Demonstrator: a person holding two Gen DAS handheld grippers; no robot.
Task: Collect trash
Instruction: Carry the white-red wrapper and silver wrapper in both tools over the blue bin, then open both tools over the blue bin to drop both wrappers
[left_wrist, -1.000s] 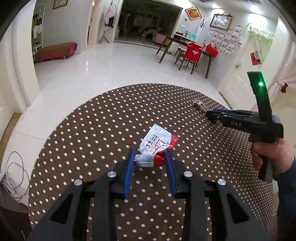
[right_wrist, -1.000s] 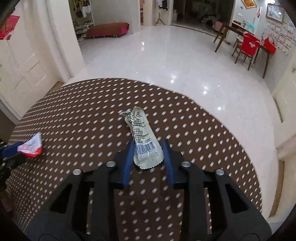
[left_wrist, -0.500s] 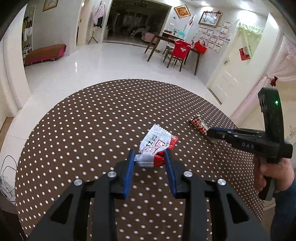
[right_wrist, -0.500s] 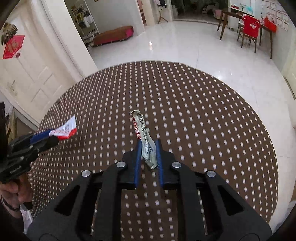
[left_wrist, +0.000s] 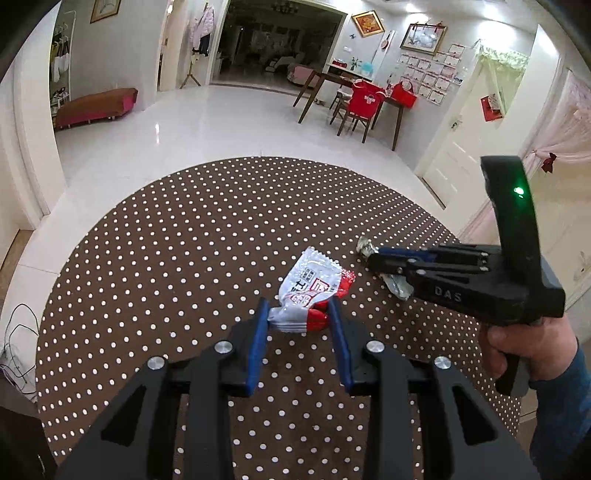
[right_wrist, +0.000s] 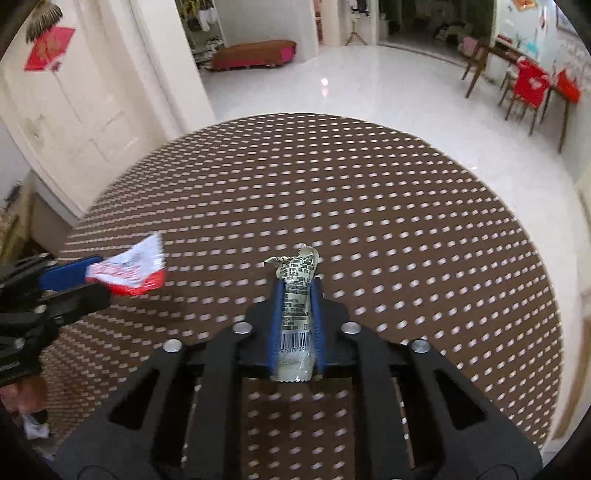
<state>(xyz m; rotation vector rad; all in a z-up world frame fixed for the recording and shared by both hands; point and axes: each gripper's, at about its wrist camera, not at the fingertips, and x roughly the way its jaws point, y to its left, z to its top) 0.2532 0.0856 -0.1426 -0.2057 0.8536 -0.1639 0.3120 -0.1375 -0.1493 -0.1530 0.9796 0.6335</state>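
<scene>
My left tool (left_wrist: 299, 317) holds a red and white snack wrapper (left_wrist: 308, 290) between its blue pads, narrowed onto the packet's crimped lower end, so that the rest of it sticks out ahead toward 12 o'clock over the brown, white-dotted surface (left_wrist: 184, 240). In the right wrist view the same wrapper (right_wrist: 129, 267) shows at 9 o'clock, pinched at the tip of that tool and raised clear of the surface.

My right tool (right_wrist: 297, 295) is closed tight on a pale green wrapper (right_wrist: 297, 306), which lies lengthwise between the pads with its barcode end toward me and its torn, crumpled end poking out past the fingertips at 12 o'clock. From the left wrist view this tool (left_wrist: 373, 258) comes in from 3 o'clock, my right hand (left_wrist: 524, 347) around its grip, and the green wrapper (left_wrist: 397, 284) juts from both sides of its tip. The two wrappers are near each other but apart.
</scene>
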